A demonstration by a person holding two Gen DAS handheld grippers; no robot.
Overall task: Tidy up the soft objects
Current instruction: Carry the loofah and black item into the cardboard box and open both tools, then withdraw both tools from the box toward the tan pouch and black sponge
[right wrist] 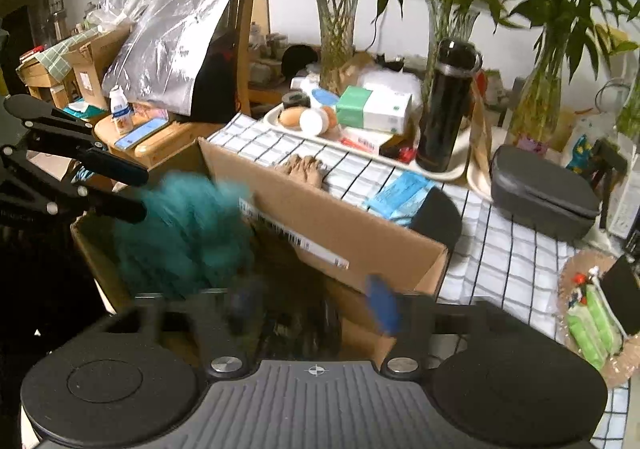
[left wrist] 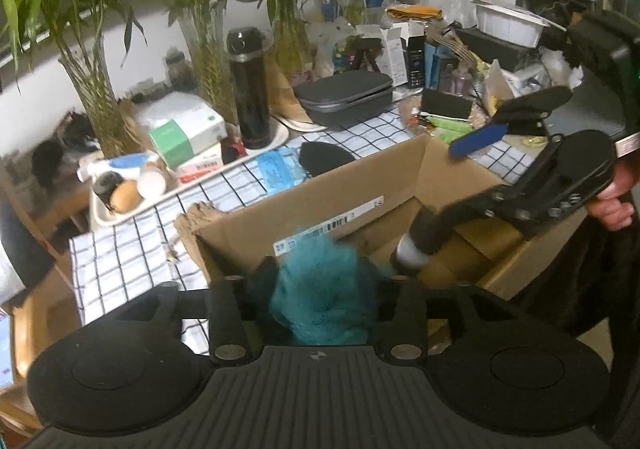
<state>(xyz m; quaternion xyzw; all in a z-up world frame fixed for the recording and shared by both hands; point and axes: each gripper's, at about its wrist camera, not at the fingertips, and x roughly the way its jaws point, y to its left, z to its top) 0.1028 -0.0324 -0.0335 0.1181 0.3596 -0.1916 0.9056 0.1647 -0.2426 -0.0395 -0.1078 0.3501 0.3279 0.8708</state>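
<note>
A teal fluffy pouf (left wrist: 324,297) lies low between the fingers of my left gripper (left wrist: 320,281), with a gap on each side and no pad pressing on it. It is inside the open cardboard box (left wrist: 320,189). From the right wrist the pouf (right wrist: 184,233) is blurred, just beyond the left gripper (right wrist: 142,193), whose fingers stand apart over the box (right wrist: 340,225). My right gripper (right wrist: 312,301) is open wide over the box with nothing between its fingers. The left wrist view shows the right gripper (left wrist: 432,205) reaching in from the right, its blue pad (left wrist: 476,141) uppermost.
The box sits on a checked cloth (left wrist: 132,249). Behind it stand a black flask (left wrist: 248,89), a tray of eggs and jars (left wrist: 120,201), a tissue box (left wrist: 188,133), a grey case (left wrist: 344,97), a blue packet (right wrist: 400,193) and vases of bamboo (right wrist: 336,37). A hand (left wrist: 612,205) holds the right gripper.
</note>
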